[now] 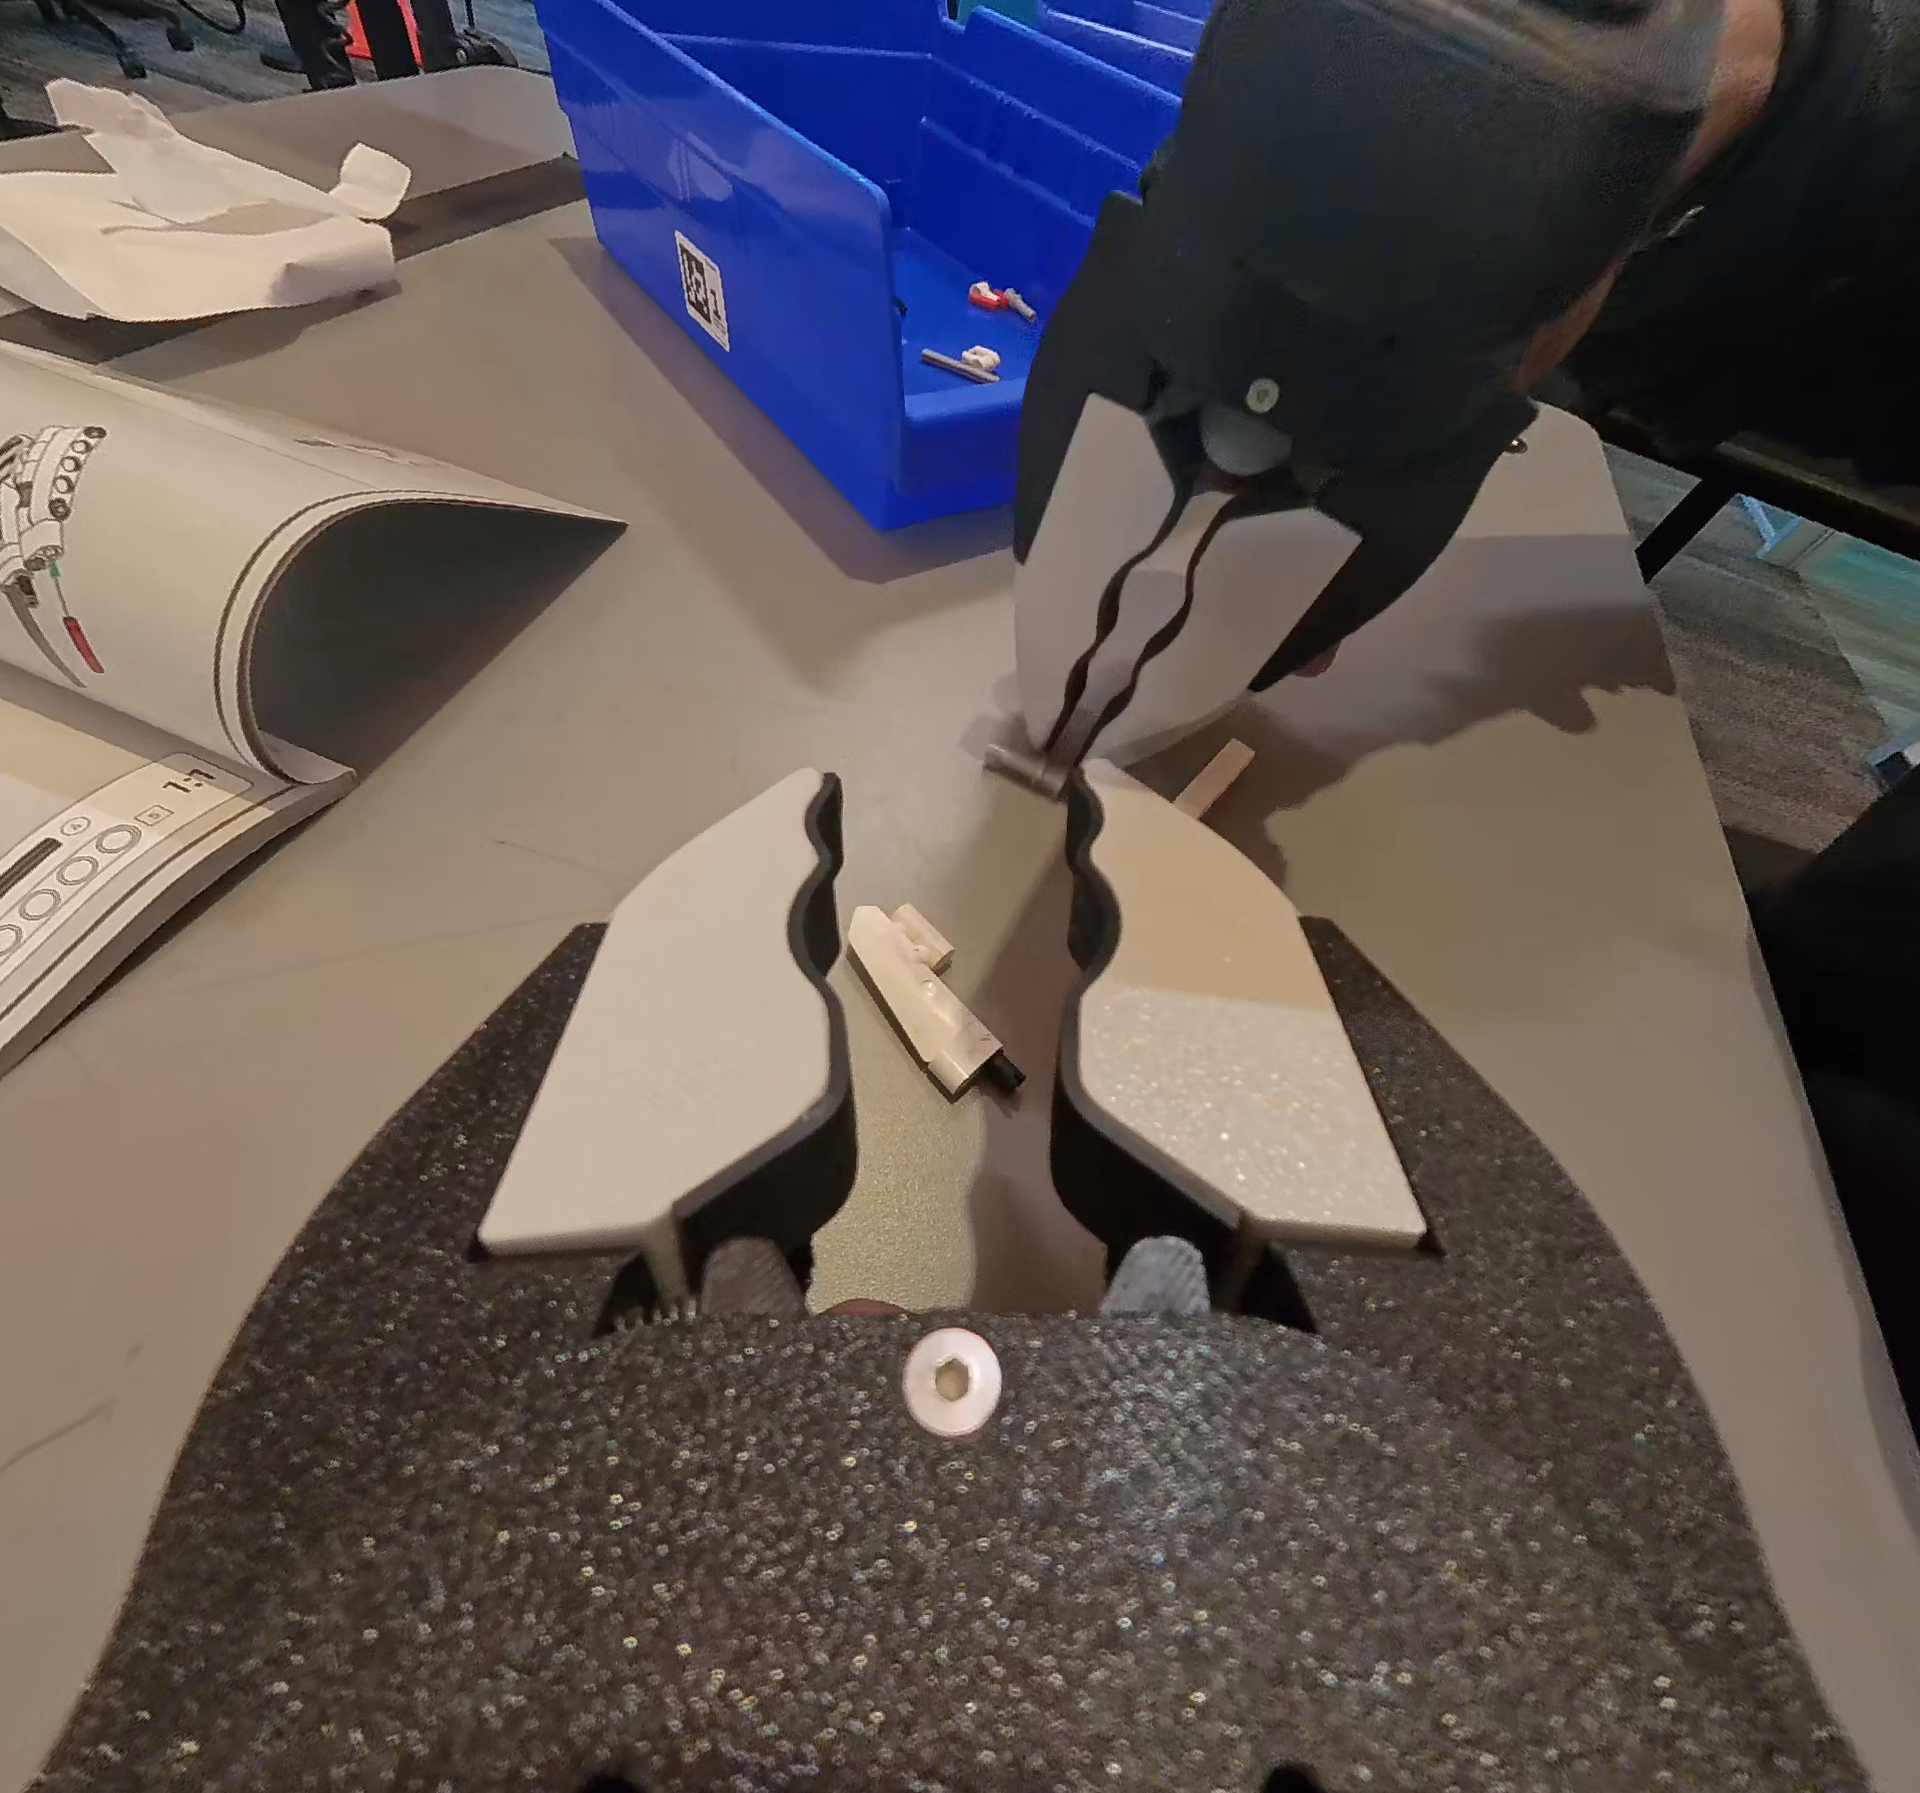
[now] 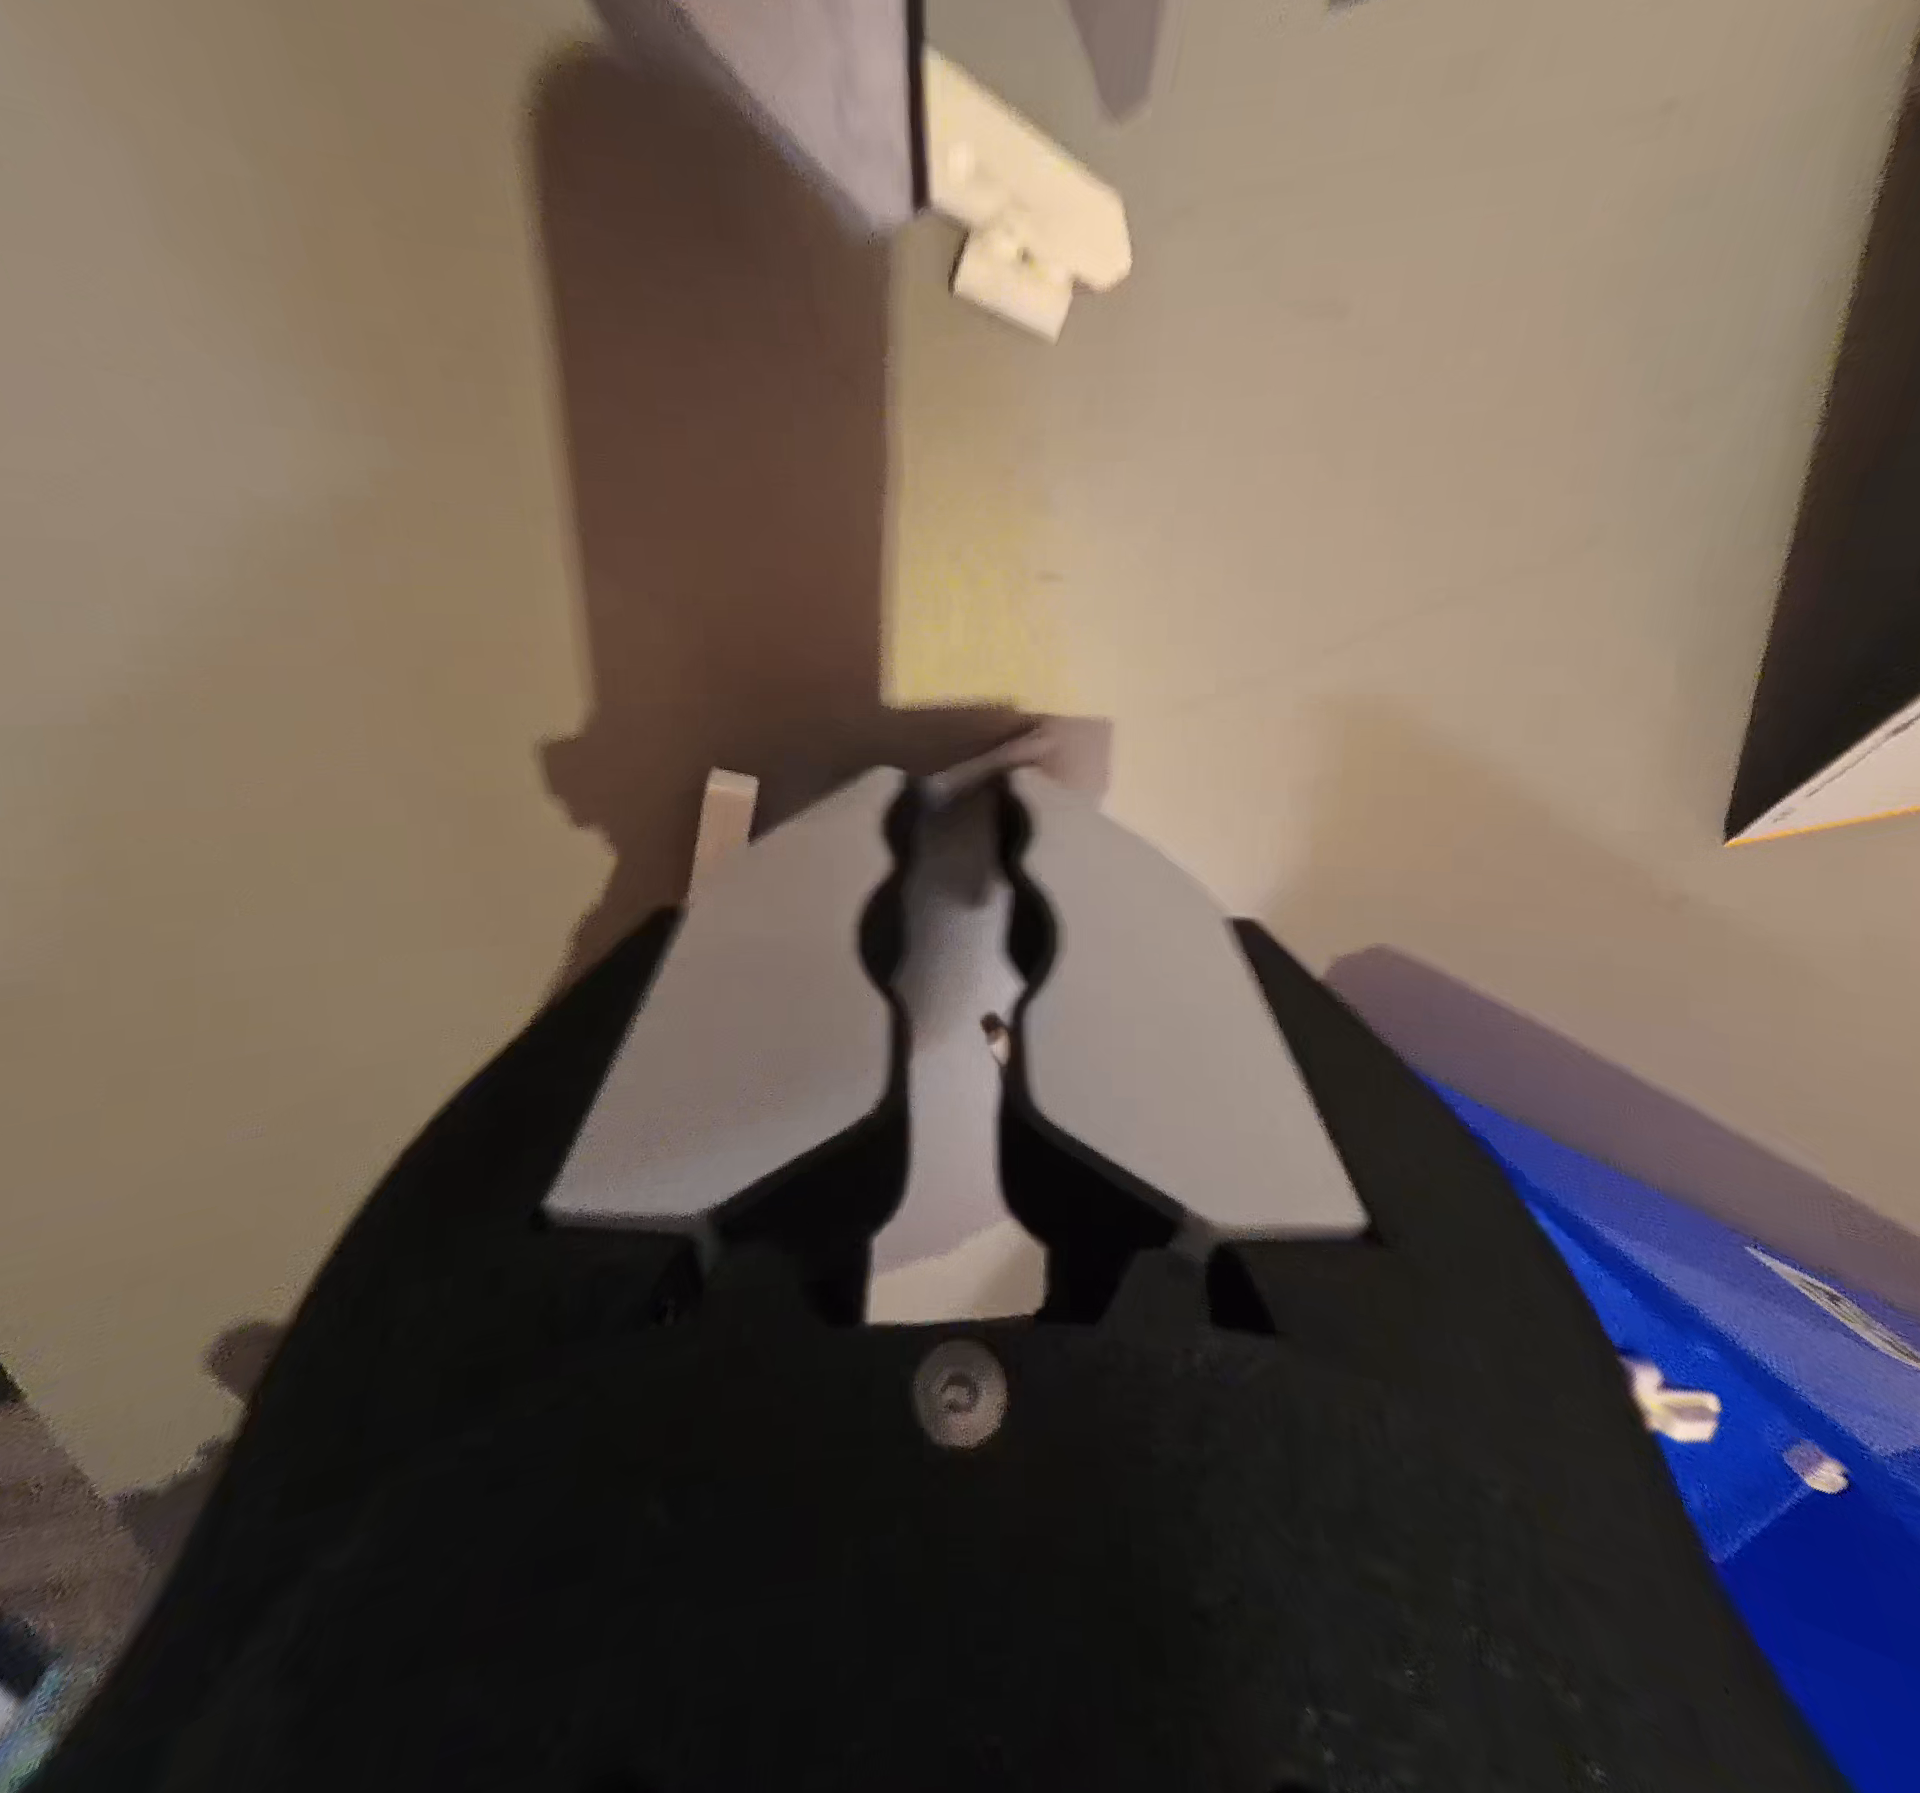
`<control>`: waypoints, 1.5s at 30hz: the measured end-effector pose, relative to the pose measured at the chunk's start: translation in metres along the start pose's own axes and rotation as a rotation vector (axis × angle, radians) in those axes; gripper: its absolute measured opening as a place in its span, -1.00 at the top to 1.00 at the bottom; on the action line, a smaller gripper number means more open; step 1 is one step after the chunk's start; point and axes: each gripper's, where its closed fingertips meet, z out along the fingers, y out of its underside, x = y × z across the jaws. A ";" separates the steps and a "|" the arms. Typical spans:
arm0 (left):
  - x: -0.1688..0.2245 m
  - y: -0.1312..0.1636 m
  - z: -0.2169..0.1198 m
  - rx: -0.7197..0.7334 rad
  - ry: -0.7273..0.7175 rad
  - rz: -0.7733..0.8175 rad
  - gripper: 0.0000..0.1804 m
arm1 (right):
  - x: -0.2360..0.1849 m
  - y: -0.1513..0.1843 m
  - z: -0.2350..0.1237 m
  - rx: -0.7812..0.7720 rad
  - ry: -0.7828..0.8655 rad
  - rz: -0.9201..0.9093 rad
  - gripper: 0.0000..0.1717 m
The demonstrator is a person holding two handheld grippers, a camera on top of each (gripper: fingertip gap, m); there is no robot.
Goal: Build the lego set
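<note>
Here, in the left wrist view, the left gripper (image 1: 951, 787) hovers with its wavy, rubber-edged grey fingers spread wide, clear of a cream plastic block piece (image 1: 914, 990) with a black pin end lying flat between them on the matte grey table (image 1: 623, 704). Ahead, the right gripper (image 1: 1070, 751) pinches a short grey cylinder (image 1: 1023, 772). A glossy blue bin (image 1: 748, 216) and a curled booklet (image 1: 156, 600) sit behind.

In the blurred right wrist view, the right gripper (image 2: 961, 793) is clamped on that grey cylinder (image 2: 987, 772); a tan stick (image 2: 727, 808) lies beside.
</note>
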 end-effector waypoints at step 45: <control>0.000 -0.001 -0.001 0.012 0.001 0.005 0.54 | 0.006 0.013 -0.043 0.288 0.099 0.218 0.90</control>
